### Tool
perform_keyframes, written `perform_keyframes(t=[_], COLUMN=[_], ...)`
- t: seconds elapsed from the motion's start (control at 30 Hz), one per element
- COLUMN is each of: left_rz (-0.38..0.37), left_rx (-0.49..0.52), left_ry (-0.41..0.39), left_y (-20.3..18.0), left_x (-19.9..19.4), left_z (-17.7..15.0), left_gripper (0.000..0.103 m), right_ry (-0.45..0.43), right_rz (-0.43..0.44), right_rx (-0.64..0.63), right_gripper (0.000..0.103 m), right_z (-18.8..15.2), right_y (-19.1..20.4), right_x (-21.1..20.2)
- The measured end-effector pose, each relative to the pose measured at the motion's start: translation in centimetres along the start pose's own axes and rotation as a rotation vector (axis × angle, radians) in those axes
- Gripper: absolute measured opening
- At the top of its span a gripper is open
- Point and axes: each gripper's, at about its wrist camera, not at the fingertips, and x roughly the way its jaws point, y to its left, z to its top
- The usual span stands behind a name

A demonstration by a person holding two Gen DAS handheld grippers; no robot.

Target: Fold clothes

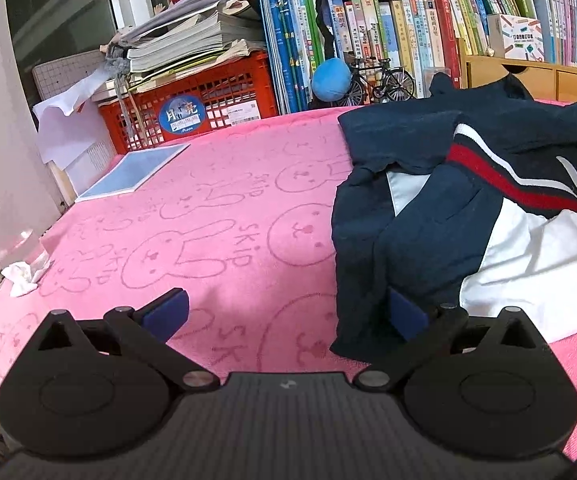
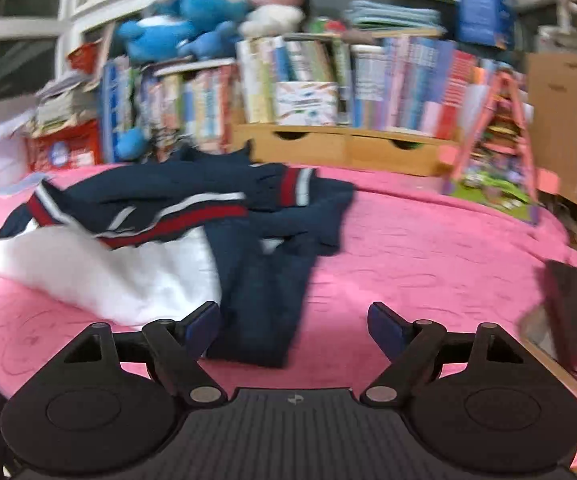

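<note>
A navy and white jacket (image 1: pixel 440 224) with red and white stripes lies crumpled on the pink rabbit-print cover (image 1: pixel 208 220), at the right of the left wrist view. My left gripper (image 1: pixel 288 314) is open just above the cover; the jacket's navy edge lies against its right fingertip (image 1: pixel 406 316), and the rest of the gap holds only cover. In the right wrist view the jacket (image 2: pixel 160 216) spreads across the left and middle of the cover (image 2: pixel 428 260). A long navy part of it (image 2: pixel 260 312) runs down between the open jaws of my right gripper (image 2: pixel 294 328), close to the left pad, which does not press on it.
Behind the cover stand a red crate (image 1: pixel 208 96) piled with papers, rows of books (image 1: pixel 408 32), a toy bicycle (image 1: pixel 384 80) and wooden drawers (image 2: pixel 348 148). A blue book (image 1: pixel 136 172) and a crumpled tissue (image 1: pixel 20 276) lie at the left edge. A pink toy rack (image 2: pixel 492 152) and a dark flat object (image 2: pixel 576 304) are at the right.
</note>
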Motion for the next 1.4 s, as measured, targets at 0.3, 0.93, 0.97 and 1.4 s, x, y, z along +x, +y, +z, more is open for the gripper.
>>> perform_keyframes(t=[0.3, 0.93, 0.97, 1.4], left_rz=[0.016, -0.465, -0.48, -0.342], left_rx=[0.049, 0.133, 0.095, -0.091], left_ry=[0.013, 0.004, -0.014, -0.149], left_y=[0.3, -5.2, -4.9, -1.6], left_x=[-1.7, 5.8, 5.6, 4.6], left_z=[0.7, 6.6, 6.3, 9.4], left_gripper=[0.103, 0.08, 0.061, 0.044], right_ry=[0.075, 0.079, 0.082, -0.068], right_rz=[-0.345, 0.177, 0.176, 0.086], right_rx=[0.075, -0.086, -0.074, 0.093], right_gripper=[0.071, 0.053, 0.037, 0.049], right_z=[-0.3, 5.5, 5.4, 9.0], right_y=[-4.7, 4.7, 4.8, 1.8], right_x=[3.2, 11.4, 11.5, 10.1])
